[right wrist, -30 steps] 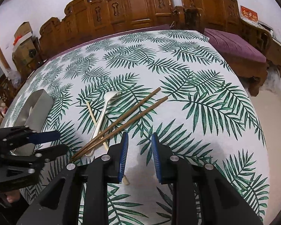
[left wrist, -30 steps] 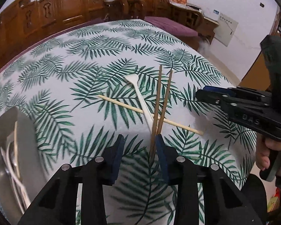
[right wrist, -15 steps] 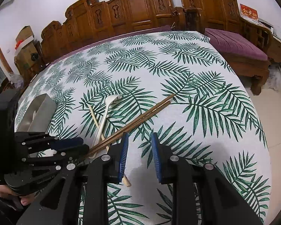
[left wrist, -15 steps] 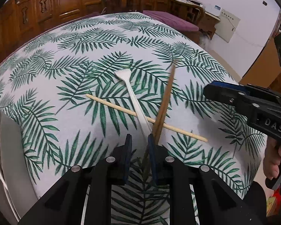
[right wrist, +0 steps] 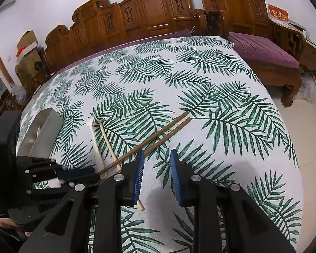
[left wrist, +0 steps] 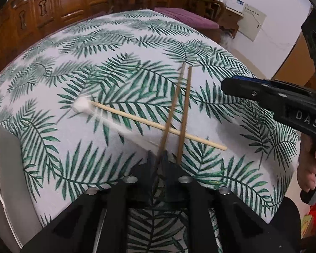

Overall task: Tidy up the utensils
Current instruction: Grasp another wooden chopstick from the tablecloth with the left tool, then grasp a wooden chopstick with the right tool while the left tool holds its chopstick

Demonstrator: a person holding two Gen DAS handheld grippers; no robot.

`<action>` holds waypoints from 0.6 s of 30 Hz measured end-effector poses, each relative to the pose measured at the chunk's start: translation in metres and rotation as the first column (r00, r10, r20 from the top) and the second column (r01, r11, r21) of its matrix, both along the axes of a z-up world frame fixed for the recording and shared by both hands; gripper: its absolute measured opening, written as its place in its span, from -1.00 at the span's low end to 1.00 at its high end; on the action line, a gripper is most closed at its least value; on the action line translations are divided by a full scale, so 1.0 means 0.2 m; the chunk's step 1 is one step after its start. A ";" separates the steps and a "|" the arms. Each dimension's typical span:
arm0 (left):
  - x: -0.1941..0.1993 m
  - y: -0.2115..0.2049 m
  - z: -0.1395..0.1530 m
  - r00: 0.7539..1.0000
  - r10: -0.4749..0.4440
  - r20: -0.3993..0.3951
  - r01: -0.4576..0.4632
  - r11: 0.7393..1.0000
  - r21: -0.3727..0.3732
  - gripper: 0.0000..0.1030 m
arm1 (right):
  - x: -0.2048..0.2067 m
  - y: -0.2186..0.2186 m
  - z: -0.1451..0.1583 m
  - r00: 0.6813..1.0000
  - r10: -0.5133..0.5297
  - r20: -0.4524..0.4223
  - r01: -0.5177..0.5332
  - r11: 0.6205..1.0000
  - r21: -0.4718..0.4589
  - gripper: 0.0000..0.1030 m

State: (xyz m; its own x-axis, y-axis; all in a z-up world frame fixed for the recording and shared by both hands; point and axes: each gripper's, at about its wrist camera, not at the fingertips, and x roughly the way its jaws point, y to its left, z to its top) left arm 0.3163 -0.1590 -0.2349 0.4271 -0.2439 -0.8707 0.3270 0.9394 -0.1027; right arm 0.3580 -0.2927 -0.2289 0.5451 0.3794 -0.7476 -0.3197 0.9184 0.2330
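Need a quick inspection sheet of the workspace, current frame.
Surface: leaf-print tablecloth, flat.
Job's things: two dark chopsticks crossing a pale chopstick; white spoon; metal tray with utensils inside.
Clutter: nothing seen.
Grippers: left claw has just been closing, now shut on one dark chopstick; right claw open, empty.
Cables: nothing seen.
Surroundings: carved wooden benches, purple cushion.

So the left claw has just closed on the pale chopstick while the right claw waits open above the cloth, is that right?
Not quite: the left claw has just closed on a dark brown chopstick, as the left wrist view shows. The pale chopstick lies crosswise under it. The right claw waits open.
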 end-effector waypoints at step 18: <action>-0.28 0.26 0.20 0.993 0.077 0.086 -0.070 0.995 -0.076 -0.94 | -0.02 0.16 -0.09 0.999 0.023 -0.029 -0.022 0.999 0.026 -0.18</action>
State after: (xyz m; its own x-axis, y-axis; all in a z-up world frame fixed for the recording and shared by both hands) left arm 0.2595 -0.1077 -0.1947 0.5209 -0.2706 -0.8096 0.2681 0.9523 -0.1458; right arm 0.3533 -0.2616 -0.2461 0.5145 0.4109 -0.7526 -0.3331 0.9045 0.2662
